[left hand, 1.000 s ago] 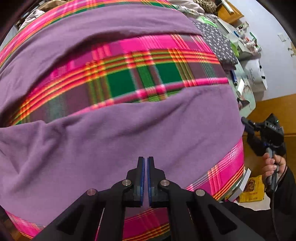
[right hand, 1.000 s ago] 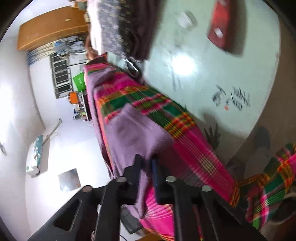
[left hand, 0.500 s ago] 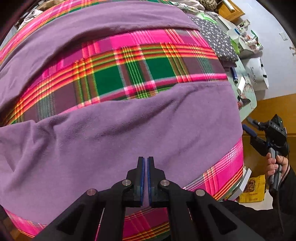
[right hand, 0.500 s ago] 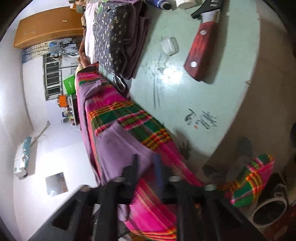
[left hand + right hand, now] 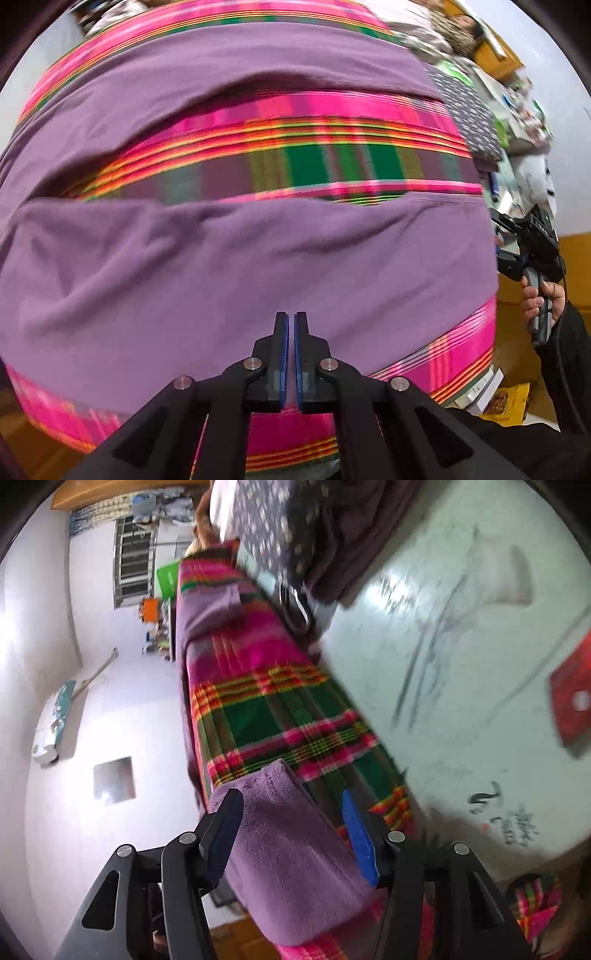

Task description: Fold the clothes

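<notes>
Your left gripper (image 5: 290,325) hangs above the purple fleece panel (image 5: 258,266) with jaws shut on nothing, likely just watching the fold. The plaid blanket (image 5: 280,716) lies along the near edge of the pale green table (image 5: 461,686). Your right gripper (image 5: 291,812), jaws just opened wide, straddles the folded fleece corner without pinching it.

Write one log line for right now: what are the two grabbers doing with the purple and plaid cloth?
left gripper: shut, over purple cloth | right gripper: jaws just opening, cloth edge between, not pinched | plaid cloth: on table

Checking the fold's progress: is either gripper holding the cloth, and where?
Neither. Right gripper has just opened around the purple fold; left gripper is shut, empty.
</notes>
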{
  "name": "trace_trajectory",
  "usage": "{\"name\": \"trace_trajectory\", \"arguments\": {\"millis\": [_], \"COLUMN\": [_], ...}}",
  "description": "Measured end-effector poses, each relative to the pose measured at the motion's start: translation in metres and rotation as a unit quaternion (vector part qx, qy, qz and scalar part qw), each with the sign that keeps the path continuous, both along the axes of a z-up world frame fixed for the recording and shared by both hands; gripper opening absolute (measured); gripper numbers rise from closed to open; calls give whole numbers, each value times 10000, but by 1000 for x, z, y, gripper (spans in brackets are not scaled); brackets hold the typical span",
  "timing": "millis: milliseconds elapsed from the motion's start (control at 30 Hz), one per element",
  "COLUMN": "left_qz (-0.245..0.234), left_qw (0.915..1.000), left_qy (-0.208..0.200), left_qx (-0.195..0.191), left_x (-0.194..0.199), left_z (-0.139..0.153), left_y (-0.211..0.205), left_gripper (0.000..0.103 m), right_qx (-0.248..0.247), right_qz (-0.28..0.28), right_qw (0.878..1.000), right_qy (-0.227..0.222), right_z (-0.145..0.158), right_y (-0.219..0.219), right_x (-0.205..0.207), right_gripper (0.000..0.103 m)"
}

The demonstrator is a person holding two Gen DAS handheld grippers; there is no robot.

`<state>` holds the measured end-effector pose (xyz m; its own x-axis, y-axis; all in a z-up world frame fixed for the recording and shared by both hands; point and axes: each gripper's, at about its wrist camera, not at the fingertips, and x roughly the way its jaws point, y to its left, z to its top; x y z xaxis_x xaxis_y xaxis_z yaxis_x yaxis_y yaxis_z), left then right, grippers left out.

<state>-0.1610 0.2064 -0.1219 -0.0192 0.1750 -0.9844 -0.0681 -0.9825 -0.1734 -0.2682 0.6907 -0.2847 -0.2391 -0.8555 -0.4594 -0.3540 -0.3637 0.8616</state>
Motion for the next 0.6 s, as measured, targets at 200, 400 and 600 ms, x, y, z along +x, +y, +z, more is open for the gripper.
{"name": "trace_trajectory", "arguments": {"millis": [200,400,600], "left_qz": [565,723,459], "left_qw": [9984,9973,9986], "left_qy": [-60,96,273], "left_qx": [-81,-4,48], "left_x": [14,10,-21], "left_z": [-1,3,-5], "left_y": [-33,-39,-19], "left_gripper": [1,1,1], "right_qx": [-111,484,971], "right_qz": [110,-73,-395], "right_qw": [9992,9978,9940], "right_qy": [364,455,327], "right_z": [9,31,41], "right_y": [-6,7,33], "right_x": [-2,4,19], "right_gripper": [8,6,9]}}
